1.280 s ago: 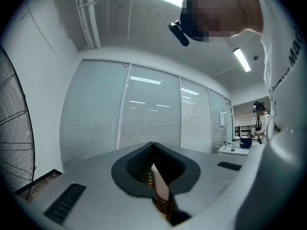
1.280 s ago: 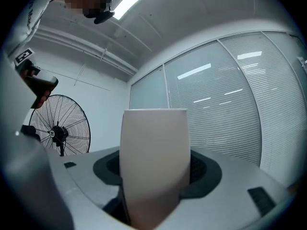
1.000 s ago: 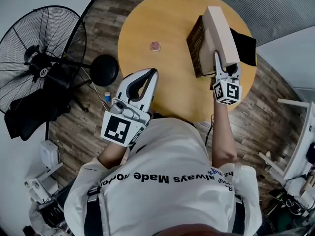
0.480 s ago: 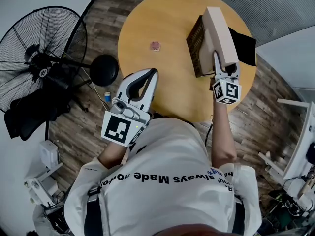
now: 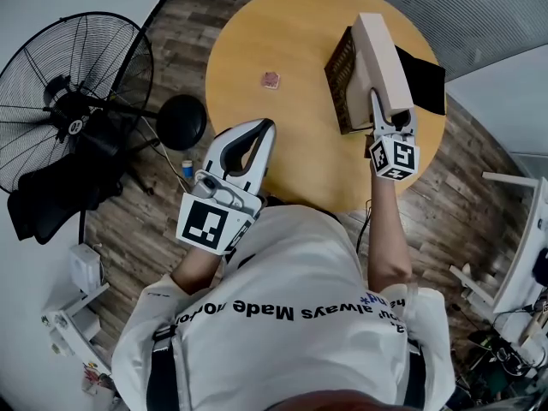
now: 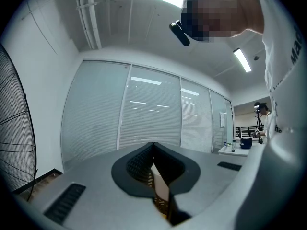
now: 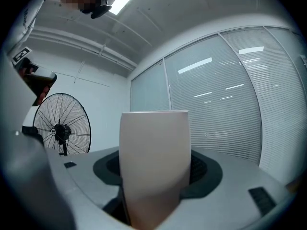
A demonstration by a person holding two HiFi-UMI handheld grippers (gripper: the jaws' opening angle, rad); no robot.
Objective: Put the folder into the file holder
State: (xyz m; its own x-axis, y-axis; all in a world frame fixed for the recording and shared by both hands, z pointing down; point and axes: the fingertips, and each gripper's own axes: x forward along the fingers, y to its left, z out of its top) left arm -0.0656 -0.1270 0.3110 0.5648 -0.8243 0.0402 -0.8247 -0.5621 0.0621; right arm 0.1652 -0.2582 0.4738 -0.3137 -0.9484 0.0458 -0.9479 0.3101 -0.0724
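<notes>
While left tongs [image 5: 266,127] hang shut, empty, right tongs [image 5: 382,103] clamp upright folder [image 5: 381,54] beside file holder [image 5: 341,74]

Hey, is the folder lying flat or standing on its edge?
Standing on edge: the head view shows the folder with its narrow beige side facing up, its near end clamped between the jaws of the right gripper.

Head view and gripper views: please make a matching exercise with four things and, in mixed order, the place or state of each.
1 folder
2 left gripper
3 fan
4 small red object

a stands on the floor
b jaws together, empty
c lies on the table
d between the right gripper's jaws

Pairs: 1-d, 2-b, 3-a, 4-c
</notes>
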